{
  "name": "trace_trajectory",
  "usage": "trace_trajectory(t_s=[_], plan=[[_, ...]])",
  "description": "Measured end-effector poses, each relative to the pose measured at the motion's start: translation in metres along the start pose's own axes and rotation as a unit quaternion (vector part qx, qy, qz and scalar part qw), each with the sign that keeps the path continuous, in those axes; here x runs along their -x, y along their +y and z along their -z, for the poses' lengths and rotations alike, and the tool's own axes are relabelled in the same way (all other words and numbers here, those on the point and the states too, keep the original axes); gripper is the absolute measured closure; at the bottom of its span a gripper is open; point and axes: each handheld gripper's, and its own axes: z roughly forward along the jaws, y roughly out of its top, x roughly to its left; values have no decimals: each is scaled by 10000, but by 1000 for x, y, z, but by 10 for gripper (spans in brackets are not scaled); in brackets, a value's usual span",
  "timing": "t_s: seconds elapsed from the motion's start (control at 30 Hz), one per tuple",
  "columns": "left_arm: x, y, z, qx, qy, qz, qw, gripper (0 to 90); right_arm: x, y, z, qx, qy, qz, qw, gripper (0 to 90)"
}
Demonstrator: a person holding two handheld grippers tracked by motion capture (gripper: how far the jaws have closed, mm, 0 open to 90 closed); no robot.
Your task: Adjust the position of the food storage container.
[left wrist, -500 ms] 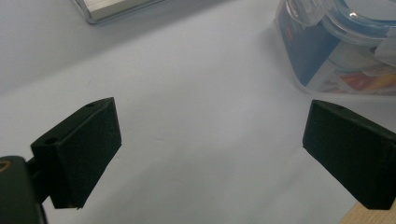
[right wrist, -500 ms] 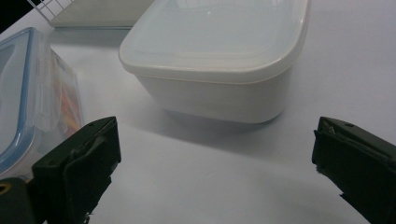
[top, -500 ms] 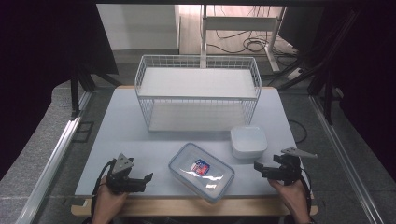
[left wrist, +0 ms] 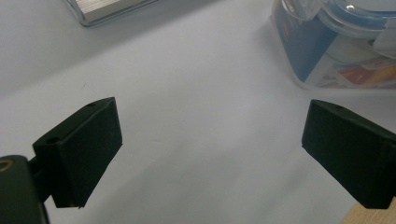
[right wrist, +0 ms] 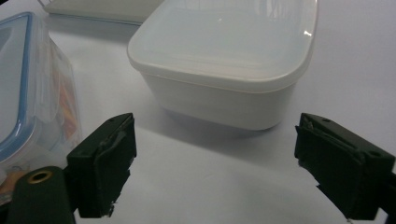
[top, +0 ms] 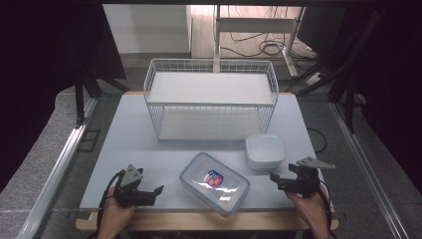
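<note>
White tub (top: pixel 265 151), blue-rimmed clear box (top: pixel 214 182), white wire basket (top: pixel 210 99).

Table (top: pixel 129 144) carries four groups. Wire basket (top: pixel 211 97) stands at the far middle, twelve o'clock from the table's centre. Lidded container (top: pixel 215 183) lies at the near edge, six o'clock from the basket. Square tub (top: pixel 265 150) sits at one o'clock from the container, just beside it, before the basket's right corner. Left gripper (top: pixel 152 193) rests at nine o'clock from the container; right gripper (top: pixel 278 180) at three o'clock, near the tub.
</note>
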Motion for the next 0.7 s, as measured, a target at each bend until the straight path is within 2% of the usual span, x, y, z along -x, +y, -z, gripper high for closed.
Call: trace_trajectory(t_s=[0.17,0.3,0.47,0.5,0.53,0.57,0.6,0.7], plan=[[-1,0,0,-5,-44,31,10000,53,-2,2,4,58,-156,140,9998,224],[0,0,0,-18,-119,92,9999,57,-2,3,8,91,-148,151,9997,316],[1,0,-1,-51,-151,93,9998,59,-5,6,11,72,-32,288,9996,481],[1,0,-1,-51,-151,93,9998,59,-5,6,11,72,-32,288,9996,481],[0,1,-1,-47,-154,97,9998,59,-8,8,11,69,56,395,9992,553],[0,1,-1,-47,-154,97,9998,59,-8,8,11,69,56,395,9992,553],[0,1,-1,-40,-163,103,9998,60,-11,9,10,41,163,517,9985,638],[0,0,-1,-56,-157,95,9998,60,-17,12,9,-14,294,727,9969,754]])
